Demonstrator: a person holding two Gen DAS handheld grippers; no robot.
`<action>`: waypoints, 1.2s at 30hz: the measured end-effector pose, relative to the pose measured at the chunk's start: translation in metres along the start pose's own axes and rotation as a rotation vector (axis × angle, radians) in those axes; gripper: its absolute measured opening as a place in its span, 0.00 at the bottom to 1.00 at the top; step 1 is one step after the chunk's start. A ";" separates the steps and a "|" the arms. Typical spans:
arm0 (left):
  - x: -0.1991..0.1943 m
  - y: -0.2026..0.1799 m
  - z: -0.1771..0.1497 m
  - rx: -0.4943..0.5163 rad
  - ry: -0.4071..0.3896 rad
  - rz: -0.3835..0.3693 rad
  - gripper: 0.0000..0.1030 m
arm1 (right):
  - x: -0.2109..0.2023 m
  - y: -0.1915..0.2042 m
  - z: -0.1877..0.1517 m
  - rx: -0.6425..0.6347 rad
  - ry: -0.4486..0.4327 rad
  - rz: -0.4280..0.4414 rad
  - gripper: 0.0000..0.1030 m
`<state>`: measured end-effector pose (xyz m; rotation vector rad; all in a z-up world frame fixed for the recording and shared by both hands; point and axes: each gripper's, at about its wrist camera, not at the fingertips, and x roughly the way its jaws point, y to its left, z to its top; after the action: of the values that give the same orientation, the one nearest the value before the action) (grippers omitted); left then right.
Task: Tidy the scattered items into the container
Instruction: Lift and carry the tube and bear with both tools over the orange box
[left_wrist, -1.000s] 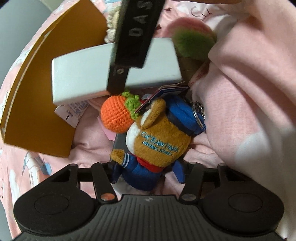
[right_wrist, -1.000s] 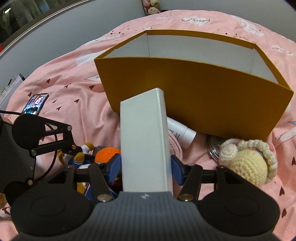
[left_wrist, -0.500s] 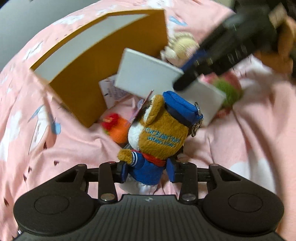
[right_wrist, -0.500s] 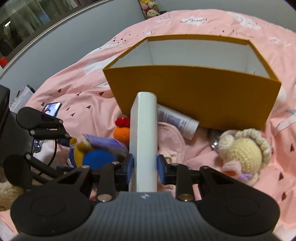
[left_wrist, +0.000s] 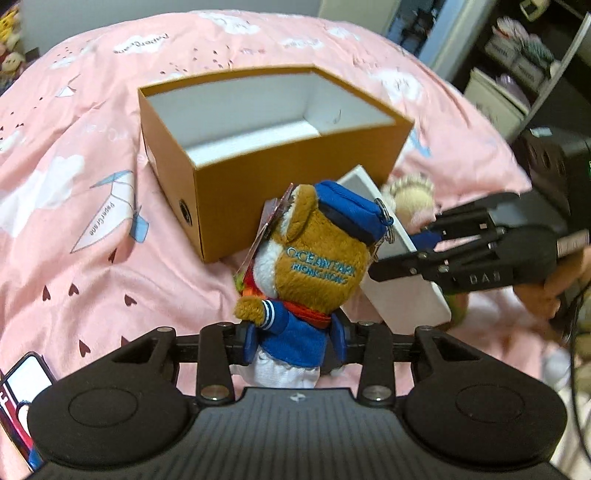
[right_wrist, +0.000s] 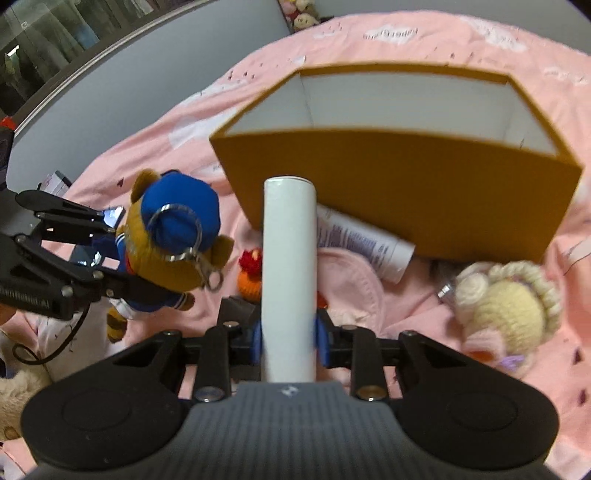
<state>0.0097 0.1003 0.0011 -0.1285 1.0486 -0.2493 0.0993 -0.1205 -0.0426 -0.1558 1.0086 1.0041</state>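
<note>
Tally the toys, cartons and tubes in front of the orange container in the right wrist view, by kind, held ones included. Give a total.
Soft toys: 3 (bear, orange crochet toy, cream crochet doll)
White carton: 1
Tube: 1
Total: 5

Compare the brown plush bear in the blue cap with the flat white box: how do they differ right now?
The brown plush bear in the blue cap is soft, furry and multicoloured; the flat white box is rigid, smooth and plain. The bear is in the left tongs, whose jaws are closing on its blue jacket; the box is clamped edge-on in the right tongs. Both are held outside the open orange cardboard box.
</note>
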 end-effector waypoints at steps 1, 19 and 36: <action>-0.002 0.002 0.003 -0.011 -0.012 -0.006 0.42 | -0.006 0.000 0.003 0.001 -0.013 -0.001 0.30; -0.034 0.015 0.136 -0.171 -0.194 -0.011 0.42 | -0.085 -0.016 0.124 0.008 -0.267 -0.026 0.30; 0.100 0.060 0.185 -0.388 0.117 0.212 0.43 | 0.043 -0.090 0.173 0.273 -0.028 -0.078 0.30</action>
<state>0.2262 0.1296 -0.0048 -0.3535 1.2089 0.1429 0.2836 -0.0516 -0.0068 0.0437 1.0952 0.7877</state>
